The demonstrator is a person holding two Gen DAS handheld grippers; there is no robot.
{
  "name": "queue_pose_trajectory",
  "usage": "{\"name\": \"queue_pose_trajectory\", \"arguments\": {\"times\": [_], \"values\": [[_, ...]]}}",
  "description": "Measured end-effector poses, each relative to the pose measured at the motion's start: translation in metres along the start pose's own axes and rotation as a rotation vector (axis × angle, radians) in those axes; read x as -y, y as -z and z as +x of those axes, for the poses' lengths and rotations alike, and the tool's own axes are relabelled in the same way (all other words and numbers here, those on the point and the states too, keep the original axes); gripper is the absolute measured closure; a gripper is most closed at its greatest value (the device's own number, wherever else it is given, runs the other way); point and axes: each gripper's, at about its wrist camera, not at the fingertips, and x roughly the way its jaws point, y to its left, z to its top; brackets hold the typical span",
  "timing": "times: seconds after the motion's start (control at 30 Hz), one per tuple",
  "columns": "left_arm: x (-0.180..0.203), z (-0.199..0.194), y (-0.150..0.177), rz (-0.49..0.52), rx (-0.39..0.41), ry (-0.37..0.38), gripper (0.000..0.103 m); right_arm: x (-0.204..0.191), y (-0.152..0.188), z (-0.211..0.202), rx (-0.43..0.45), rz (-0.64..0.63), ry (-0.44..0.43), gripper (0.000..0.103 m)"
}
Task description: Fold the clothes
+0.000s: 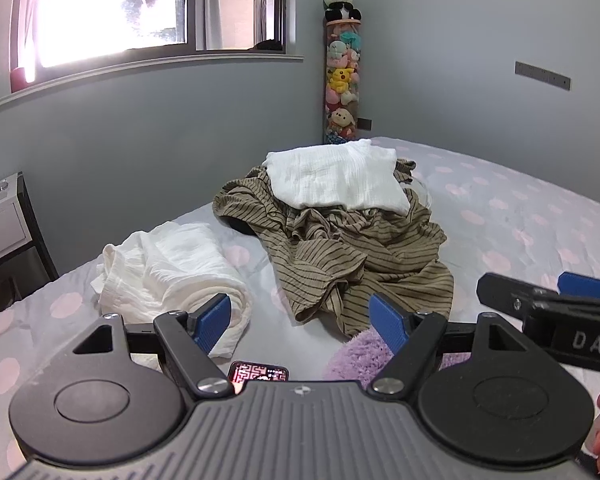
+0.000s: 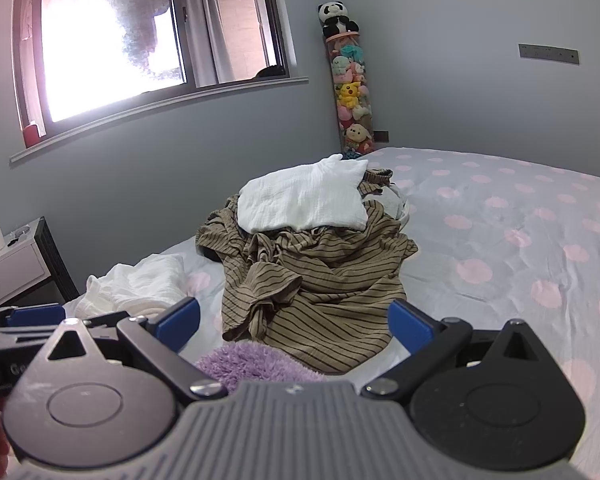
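Observation:
A crumpled brown striped garment (image 1: 352,256) (image 2: 316,280) lies in a heap on the polka-dot bed (image 1: 520,220) (image 2: 520,240). A folded white cloth (image 1: 336,176) (image 2: 304,200) rests on top of the heap. A rumpled white garment (image 1: 172,268) (image 2: 136,284) lies to the left. A purple fluffy item (image 1: 360,354) (image 2: 248,362) lies nearest, partly hidden by the grippers. My left gripper (image 1: 300,322) is open and empty above the bed's near edge. My right gripper (image 2: 294,322) is open and empty beside it; it also shows in the left wrist view (image 1: 540,300).
A smartwatch (image 1: 258,374) with a lit screen lies on the bed under my left gripper. A nightstand (image 1: 4,220) (image 2: 16,260) stands at the left. A tall tube of plush toys (image 1: 342,76) (image 2: 352,92) stands in the corner. A window (image 1: 140,8) is behind.

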Motion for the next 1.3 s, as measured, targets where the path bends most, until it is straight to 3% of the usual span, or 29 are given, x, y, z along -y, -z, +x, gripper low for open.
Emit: {"name": "queue_pose_trajectory", "arguments": {"times": [0.43,0.67,0.73,1.1,1.23,1.3], "values": [[-0.016,0.017,-0.003,-0.024,-0.012,-0.051,0.033,0.007,-0.006,0.019,-0.009,-0.016,-0.080,0.002],[-0.042,0.033,-0.013,-0.116,0.012,-0.151,0.035,0.018,-0.014,0.040,-0.009,-0.060,-0.069,0.002],[-0.045,0.041,-0.017,-0.100,0.009,-0.175,0.035,0.025,-0.019,0.050,-0.011,-0.051,-0.062,0.002],[-0.042,0.111,-0.044,-0.028,-0.032,-0.084,0.031,0.039,-0.042,0.130,-0.061,-0.121,-0.091,0.002],[-0.036,0.153,-0.062,-0.051,-0.044,-0.016,0.031,0.037,-0.051,0.170,-0.065,-0.187,-0.085,0.003],[-0.028,0.178,-0.071,-0.010,-0.068,-0.009,0.031,0.038,-0.057,0.191,-0.064,-0.206,-0.092,0.003]]}}
